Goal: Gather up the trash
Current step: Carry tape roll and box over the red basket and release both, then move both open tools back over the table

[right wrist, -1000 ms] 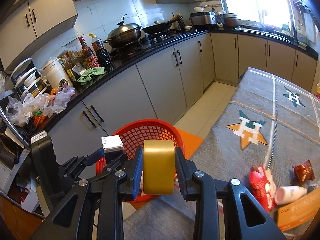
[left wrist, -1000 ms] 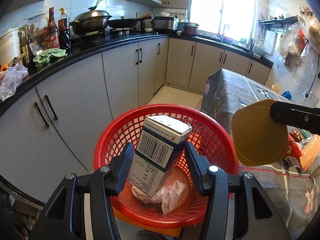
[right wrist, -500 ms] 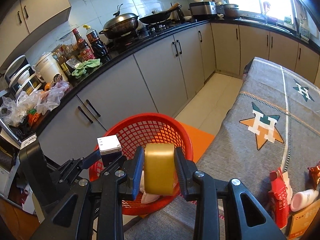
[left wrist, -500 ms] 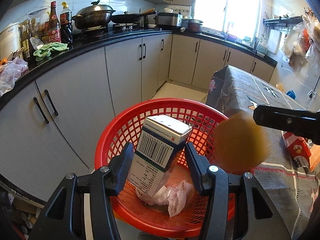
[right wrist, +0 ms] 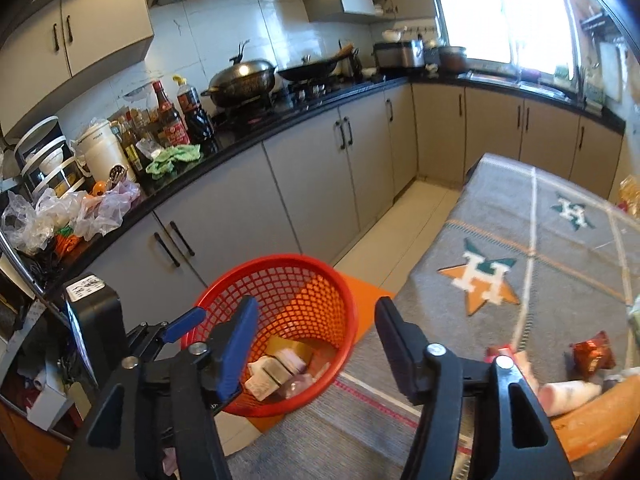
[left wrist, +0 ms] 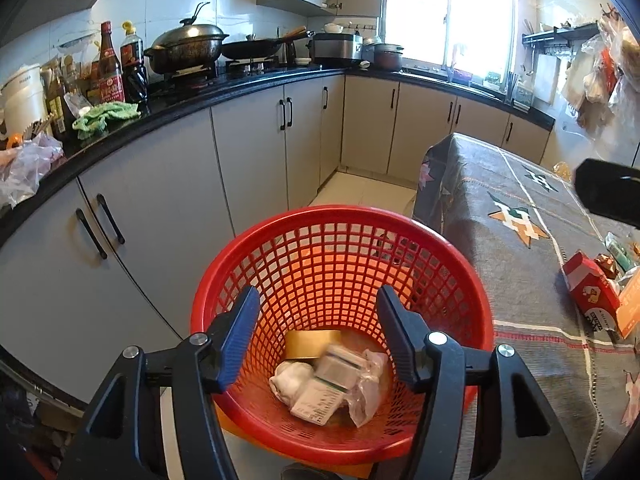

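Carton [left wrist: 324, 388] and, apparently, tape roll [left wrist: 312, 344] dropped into basket [left wrist: 340, 240].

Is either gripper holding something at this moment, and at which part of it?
Nothing is held. Both the left gripper and the right gripper have opening jaws with nothing between them; the carton and gold tape roll lie in the red basket.

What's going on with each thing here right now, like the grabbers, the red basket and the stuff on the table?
Left gripper: jaws opening, nothing between them.
Right gripper: jaws opening, empty.
Red basket: upright, holding trash.
White carton: lying in the basket, blurred.
Gold tape roll: lying in the basket.
Crumpled wrapper: in the basket.
Red carton: lying on the table, uncollected.
Wok: lidded, on the stove.
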The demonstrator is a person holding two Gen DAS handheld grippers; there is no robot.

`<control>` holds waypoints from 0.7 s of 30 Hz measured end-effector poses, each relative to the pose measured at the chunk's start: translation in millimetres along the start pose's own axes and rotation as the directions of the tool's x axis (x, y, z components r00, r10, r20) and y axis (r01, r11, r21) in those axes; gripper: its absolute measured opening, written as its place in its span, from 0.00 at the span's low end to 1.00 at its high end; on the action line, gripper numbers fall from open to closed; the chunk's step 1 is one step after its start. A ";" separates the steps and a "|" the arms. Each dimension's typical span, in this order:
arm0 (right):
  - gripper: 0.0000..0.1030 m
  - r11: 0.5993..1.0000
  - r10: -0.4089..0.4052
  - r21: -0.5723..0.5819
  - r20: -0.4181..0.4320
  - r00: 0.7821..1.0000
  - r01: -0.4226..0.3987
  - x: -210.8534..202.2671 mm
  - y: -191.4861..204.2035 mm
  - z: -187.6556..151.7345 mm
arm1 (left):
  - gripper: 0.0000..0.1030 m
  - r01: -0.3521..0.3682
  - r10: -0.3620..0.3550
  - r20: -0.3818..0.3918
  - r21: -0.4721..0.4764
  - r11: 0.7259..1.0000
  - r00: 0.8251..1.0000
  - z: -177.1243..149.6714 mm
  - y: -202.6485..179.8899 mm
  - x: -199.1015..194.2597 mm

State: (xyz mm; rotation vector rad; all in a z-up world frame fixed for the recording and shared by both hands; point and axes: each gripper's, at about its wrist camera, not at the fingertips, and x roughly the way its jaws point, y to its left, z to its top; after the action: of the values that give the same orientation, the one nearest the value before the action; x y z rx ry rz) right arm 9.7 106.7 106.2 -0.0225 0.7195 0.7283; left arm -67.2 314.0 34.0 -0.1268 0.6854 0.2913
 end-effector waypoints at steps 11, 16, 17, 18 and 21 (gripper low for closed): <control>0.93 0.953 -0.282 -0.050 0.213 0.936 0.298 -86.3 -14.8 -23.4 | 0.61 0.009 -0.012 0.055 0.064 0.998 0.998 2.3 -36.5 -32.3; 0.96 0.920 -0.381 -0.004 0.216 0.899 0.391 -128.8 -49.1 -48.9 | 0.63 0.048 -0.055 0.066 0.107 0.993 0.996 -0.4 -63.2 -45.7; 0.96 0.910 -0.407 0.014 0.229 0.884 0.415 -139.4 -58.6 -56.3 | 0.64 0.061 -0.069 0.064 0.120 0.991 0.996 -1.3 -71.3 -47.7; 0.96 0.901 -0.429 0.035 0.223 0.875 0.433 -148.3 -70.0 -63.0 | 0.64 0.073 -0.082 0.060 0.131 0.989 0.995 -2.5 -78.6 -48.7; 0.96 0.895 -0.446 0.109 0.180 0.877 0.433 -169.4 -103.6 -81.0 | 0.64 0.132 -0.139 0.032 0.176 0.976 0.990 -5.9 -108.3 -51.5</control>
State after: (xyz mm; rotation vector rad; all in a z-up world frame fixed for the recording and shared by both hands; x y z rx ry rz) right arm -62.8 -94.3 124.5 -0.0503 0.5160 0.2626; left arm -75.5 198.3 64.6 -0.0005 0.6521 0.1022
